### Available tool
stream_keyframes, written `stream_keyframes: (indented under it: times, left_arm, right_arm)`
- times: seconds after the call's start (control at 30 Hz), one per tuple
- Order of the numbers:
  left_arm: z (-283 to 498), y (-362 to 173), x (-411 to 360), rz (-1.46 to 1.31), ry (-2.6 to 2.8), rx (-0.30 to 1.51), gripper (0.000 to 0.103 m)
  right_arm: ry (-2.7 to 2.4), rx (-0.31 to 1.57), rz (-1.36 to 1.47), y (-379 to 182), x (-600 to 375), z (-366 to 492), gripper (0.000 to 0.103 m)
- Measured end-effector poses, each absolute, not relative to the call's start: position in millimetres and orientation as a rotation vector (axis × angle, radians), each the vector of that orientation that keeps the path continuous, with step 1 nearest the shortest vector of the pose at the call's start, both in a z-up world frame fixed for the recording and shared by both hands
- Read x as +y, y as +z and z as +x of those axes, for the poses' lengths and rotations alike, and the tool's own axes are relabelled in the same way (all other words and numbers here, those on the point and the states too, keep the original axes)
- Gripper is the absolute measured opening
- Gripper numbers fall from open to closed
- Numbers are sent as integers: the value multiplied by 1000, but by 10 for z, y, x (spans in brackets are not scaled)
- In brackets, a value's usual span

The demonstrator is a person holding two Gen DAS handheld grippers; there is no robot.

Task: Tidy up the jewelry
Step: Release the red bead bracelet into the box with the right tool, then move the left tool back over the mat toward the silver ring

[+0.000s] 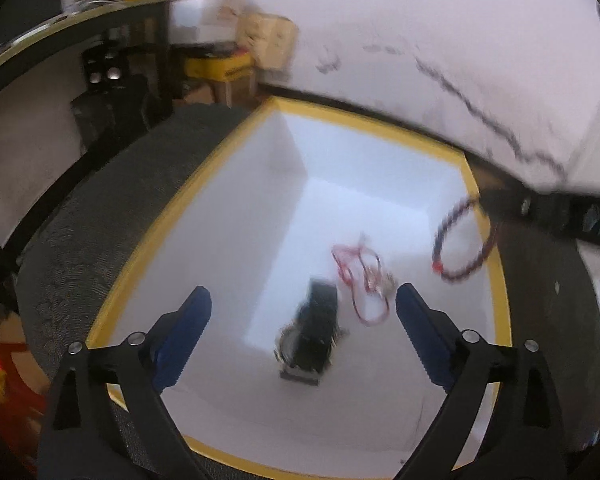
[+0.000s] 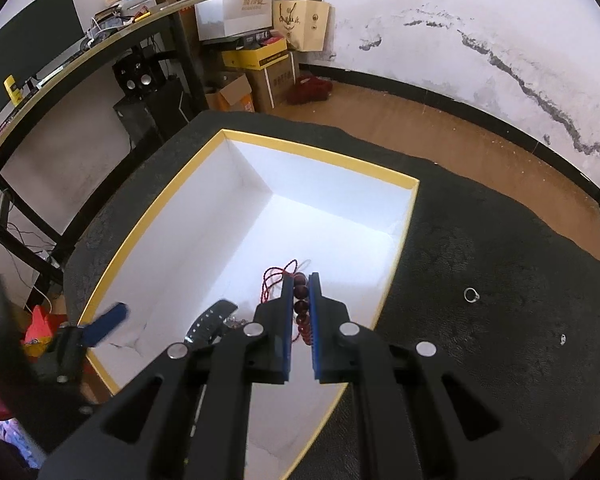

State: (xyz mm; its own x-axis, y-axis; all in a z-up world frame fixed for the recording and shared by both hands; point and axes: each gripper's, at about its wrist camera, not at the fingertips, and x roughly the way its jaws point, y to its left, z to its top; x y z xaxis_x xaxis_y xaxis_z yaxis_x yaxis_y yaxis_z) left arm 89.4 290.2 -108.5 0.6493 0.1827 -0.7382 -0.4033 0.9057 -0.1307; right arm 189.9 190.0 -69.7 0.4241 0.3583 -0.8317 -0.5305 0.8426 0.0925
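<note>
Right claw [image 2: 300,280] pinches bead bracelet [image 2: 302,312] over box [image 2: 320,155]; left claw [image 1: 304,300] gapes, empty

One box [image 2: 320,155], one watch [image 1: 314,330], two rings [image 2: 471,295].

**Two wrist cameras, one box**

The left wrist fisheye looks steeply down along its own fingers into the white box with the yellow rim [image 1: 504,292], close above it and blurred. The right wrist fisheye faces the same way from a little higher and further right, so it takes in more floor and the cracked wall [image 2: 500,40]. Both share the box [image 2: 400,240], the dark mat [image 2: 480,280] (its edges curved by the lens) and the cluttered desk [image 2: 100,48] at the left.
</note>
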Motion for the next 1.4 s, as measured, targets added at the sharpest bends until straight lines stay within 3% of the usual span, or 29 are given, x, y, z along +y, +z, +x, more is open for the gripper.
stream_keyframes:
  times: [0.47,0.53,0.57,0.6,0.63,0.67,0.87,1.1,1.4]
  left_arm:
    - [735,-927,3173,-417,454,659,92]
    - [716,-902,3185,-415,468,645,92]
    - [709,-890,3187,-418,474,636,92]
    - [698,-880,3198,-423,478,630,92]
    - [681,-871,3213,-432,483,622,92]
    - [678,-865,3218,-438,489,618,92]
    - [655,-827,3206,-457,503,593,92]
    - [766,-688,2767,-339,428,575,93]
    - [1053,-556,1390,-202,143,545,97]
  right_arm:
    - [569,1050,-230,-1036,2099,2121,8]
    - [573,1044,-238,-1034,2092,2130,11]
    - [575,1039,-240,-1024,2073,2122,35]
    - [582,1031,-232,-1008,2046,2110,72]
    - [597,1017,-213,-975,2021,2098,83]
    - [615,998,-203,-938,2000,2085,87]
    - [612,918,-237,-726,1807,1937,91]
    - [525,810,-117,-459,516,1657,96]
    - [154,772,64,-990,-1383,1564,96]
